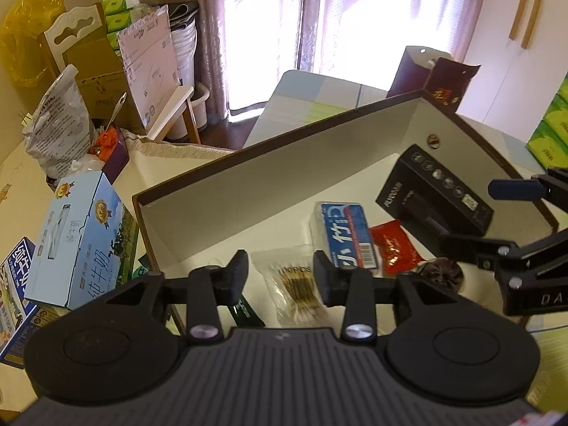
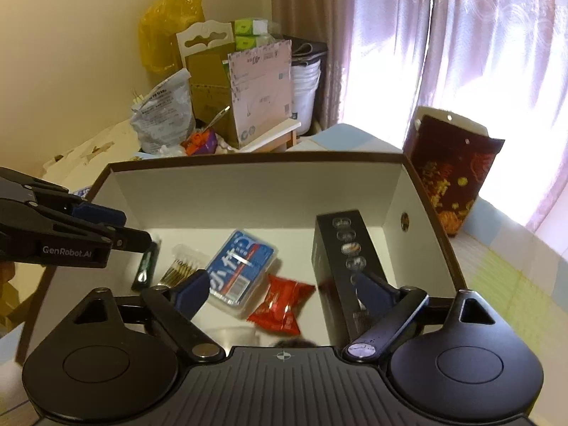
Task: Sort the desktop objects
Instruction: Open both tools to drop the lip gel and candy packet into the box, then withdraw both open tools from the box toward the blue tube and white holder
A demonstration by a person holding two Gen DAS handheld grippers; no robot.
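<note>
both grippers hovered over the open box [image 2: 255,191], neither clamped on anything: left gripper [image 1: 280,273] w/ jaws apart above the cotton swab bag [image 1: 294,284], right gripper [image 2: 284,289] spread wide above the red snack packet [image 2: 280,305]. only the right view showed the green item [image 2: 145,266] clearly, at the box's left wall. only the left view showed the milk carton [image 1: 78,234] outside, beside the box edge. blue pack [image 2: 241,269] lay mid-floor, black box [image 2: 340,259] near the right wall; bare floor stayed along the far wall.
</note>
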